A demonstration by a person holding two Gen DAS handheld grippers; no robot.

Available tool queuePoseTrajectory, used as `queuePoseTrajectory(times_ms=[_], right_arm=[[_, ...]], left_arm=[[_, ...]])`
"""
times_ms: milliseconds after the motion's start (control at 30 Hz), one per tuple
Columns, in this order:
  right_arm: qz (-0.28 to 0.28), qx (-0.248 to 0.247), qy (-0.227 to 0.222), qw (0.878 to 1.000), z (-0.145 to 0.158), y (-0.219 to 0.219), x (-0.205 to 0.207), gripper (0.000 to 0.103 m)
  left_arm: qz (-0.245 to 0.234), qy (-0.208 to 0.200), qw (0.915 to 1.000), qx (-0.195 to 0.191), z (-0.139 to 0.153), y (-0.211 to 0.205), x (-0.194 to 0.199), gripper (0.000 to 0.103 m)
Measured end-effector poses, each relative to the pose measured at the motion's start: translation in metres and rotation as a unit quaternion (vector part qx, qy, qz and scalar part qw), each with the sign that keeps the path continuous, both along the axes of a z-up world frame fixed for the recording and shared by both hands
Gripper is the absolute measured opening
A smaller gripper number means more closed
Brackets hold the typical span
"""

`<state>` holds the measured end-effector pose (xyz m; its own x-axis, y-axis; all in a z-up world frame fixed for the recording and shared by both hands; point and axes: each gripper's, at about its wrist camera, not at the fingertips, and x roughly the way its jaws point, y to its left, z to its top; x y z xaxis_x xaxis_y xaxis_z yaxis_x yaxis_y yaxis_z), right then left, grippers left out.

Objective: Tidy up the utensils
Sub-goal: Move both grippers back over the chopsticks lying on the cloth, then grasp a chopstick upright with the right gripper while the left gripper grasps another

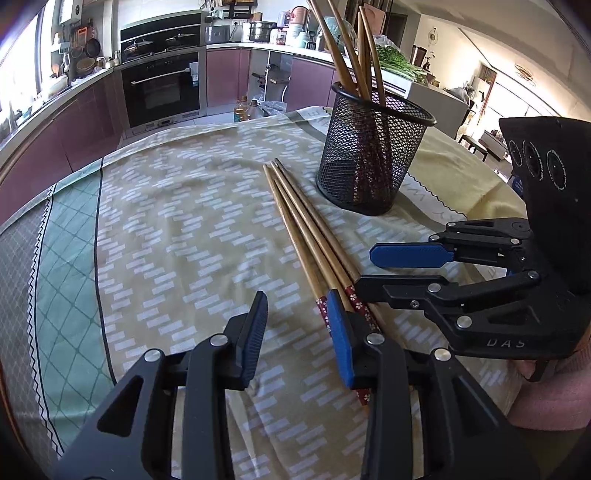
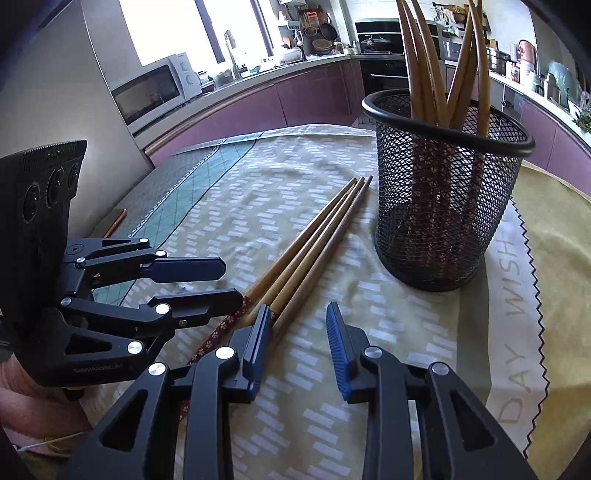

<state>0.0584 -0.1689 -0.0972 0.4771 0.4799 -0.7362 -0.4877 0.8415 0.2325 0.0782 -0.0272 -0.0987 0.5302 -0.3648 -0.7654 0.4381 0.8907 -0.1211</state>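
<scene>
Left gripper (image 1: 297, 314) and right gripper (image 2: 297, 325) both parted, empty, patterned tablecloth (image 1: 177, 221), chopsticks (image 1: 306, 229), mesh holder (image 1: 369, 155), kitchen behind

Both views are bright with daylight, which comes from the kitchen window (image 2: 170, 29); it is blown out to plain white in the right wrist view. The tablecloth (image 1: 177, 221) is evenly lit with only soft shadows, and near things are sharp. The fisheye lens bends straight lines strongly at the edges, and the corners fall into dark vignette.
</scene>
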Motion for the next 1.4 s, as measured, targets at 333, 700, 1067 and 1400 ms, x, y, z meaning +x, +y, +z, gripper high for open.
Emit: queuePoseTrajectory(times_ms=[333,700,1067,1400], right_arm=[[-0.004,-0.017,0.004,1.000,-0.001,0.004,0.002,0.027],[-0.004,-0.032,0.003,0.999,-0.001,0.007,0.006,0.023],[-0.024,-0.028,0.007,0.999,-0.004,0.013,0.024,0.022],[-0.049,0.005,0.017,0.999,-0.008,0.015,0.041,0.021]], left_arm=[[-0.012,0.005,0.9998,0.017,-0.002,-0.009,0.010,0.035],[0.007,0.022,0.9996,0.016,-0.004,-0.005,0.020,0.010],[0.012,0.026,0.9994,0.021,-0.003,-0.010,0.040,0.013],[0.014,0.029,0.9988,0.037,-0.004,-0.019,0.058,0.012]])
